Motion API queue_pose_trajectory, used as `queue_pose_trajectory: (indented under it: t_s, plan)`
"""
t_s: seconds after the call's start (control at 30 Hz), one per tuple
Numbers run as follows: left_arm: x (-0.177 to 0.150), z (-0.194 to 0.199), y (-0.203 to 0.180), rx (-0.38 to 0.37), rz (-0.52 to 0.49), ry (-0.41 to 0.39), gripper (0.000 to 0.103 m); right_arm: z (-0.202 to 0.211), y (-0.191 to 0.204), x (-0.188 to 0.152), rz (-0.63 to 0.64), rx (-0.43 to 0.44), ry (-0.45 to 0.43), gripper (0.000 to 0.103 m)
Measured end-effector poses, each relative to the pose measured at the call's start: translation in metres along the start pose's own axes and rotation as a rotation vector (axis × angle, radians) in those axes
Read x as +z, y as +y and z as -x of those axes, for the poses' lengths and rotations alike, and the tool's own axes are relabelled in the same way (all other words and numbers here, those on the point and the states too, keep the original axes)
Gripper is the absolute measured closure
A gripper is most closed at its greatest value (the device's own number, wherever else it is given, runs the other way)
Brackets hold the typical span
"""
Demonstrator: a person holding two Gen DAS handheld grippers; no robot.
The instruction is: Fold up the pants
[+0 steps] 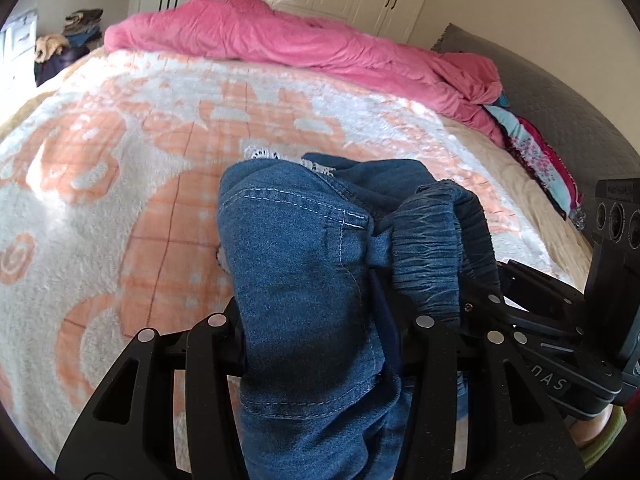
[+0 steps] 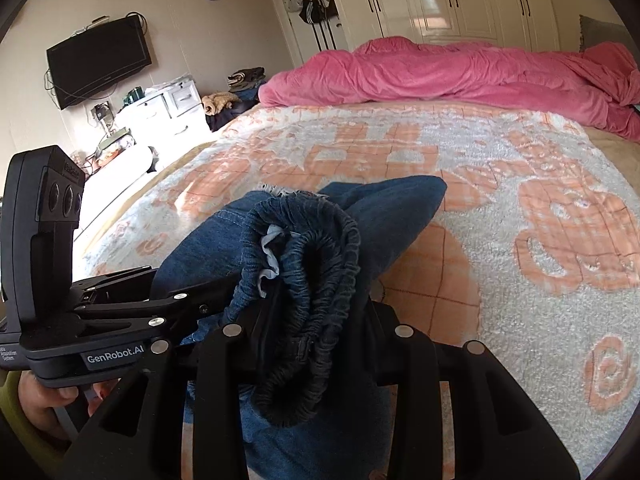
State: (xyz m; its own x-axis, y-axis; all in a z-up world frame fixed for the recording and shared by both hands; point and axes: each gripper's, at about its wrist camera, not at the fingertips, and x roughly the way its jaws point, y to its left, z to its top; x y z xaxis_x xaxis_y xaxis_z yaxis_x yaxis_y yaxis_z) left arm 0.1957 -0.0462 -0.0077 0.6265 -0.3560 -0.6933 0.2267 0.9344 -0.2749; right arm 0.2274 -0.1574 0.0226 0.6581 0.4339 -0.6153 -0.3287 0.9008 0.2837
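Blue denim pants [image 1: 296, 264] hang bunched over the bed blanket [image 1: 120, 160], lifted at the near edge. My left gripper [image 1: 316, 320] is shut on a stitched fold of the denim, which covers its fingertips. The right gripper [image 1: 520, 304] shows at the right of this view, close alongside. In the right wrist view the gathered elastic waistband [image 2: 312, 264] is pinched in my right gripper [image 2: 316, 320], with the rest of the pants [image 2: 392, 208] trailing forward onto the blanket. The left gripper's body [image 2: 120, 312] sits just to the left, held by a hand [image 2: 40, 400].
A fluffy orange-and-white blanket [image 2: 520, 200] covers the bed. A crumpled pink duvet [image 1: 280, 40] lies along the far side, with folded colourful clothes [image 1: 536, 152] by the grey headboard. White wardrobes [image 2: 440, 0], a wall TV [image 2: 98, 60] and white drawers [image 2: 168, 108] stand beyond.
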Motion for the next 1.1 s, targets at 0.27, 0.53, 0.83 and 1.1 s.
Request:
queue_pose_trajectory:
  t_s: [0.27, 0.53, 0.83, 1.1]
  plan:
    - [-0.013, -0.021, 0.015, 0.018, 0.026, 0.062, 0.055, -0.027, -0.024, -0.021, -0.086, -0.046, 0.093, 0.054]
    - [-0.017, -0.025, 0.019, 0.027, 0.032, 0.065, 0.046, -0.026, -0.029, -0.028, -0.121, -0.083, 0.105, 0.04]
    - [-0.025, -0.005, 0.018, 0.032, 0.048, 0.04, 0.031, -0.009, -0.031, -0.035, -0.134, -0.127, 0.095, 0.028]
    - [-0.038, 0.028, 0.012, 0.025, 0.055, 0.01, 0.014, 0.02, -0.029, -0.045, -0.147, -0.153, 0.079, 0.02]
